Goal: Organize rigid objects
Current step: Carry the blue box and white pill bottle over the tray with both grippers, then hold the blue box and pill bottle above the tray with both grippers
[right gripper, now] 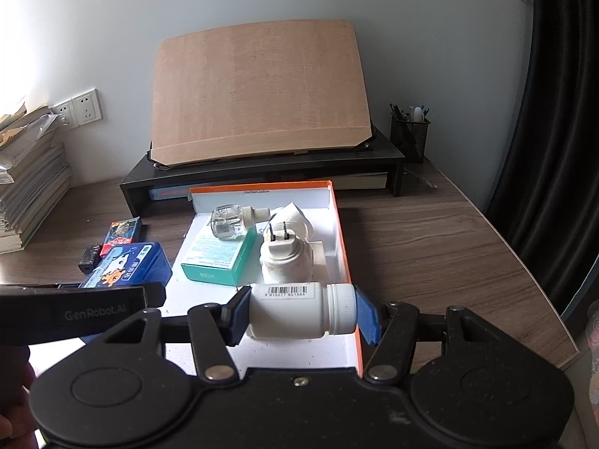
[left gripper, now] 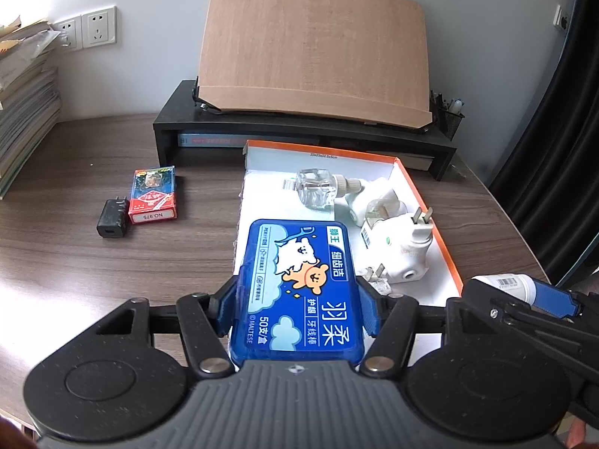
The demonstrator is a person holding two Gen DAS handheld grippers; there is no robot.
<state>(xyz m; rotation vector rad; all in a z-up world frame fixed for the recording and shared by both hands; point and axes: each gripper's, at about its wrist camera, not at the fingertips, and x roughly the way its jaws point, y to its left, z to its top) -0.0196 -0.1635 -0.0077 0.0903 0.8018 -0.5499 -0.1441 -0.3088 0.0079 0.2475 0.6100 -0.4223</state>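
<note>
My left gripper is shut on a blue floss-pick box, held over the near left part of the orange-rimmed white tray. The box also shows in the right wrist view. My right gripper is shut on a white pill bottle, held on its side over the tray's near end. In the tray lie a clear glass refill bottle, a teal box and white plug-in units.
A red card pack and a black charger lie on the wooden desk left of the tray. Behind the tray stands a black riser with a brown board. A stack of books is far left, a pen cup far right.
</note>
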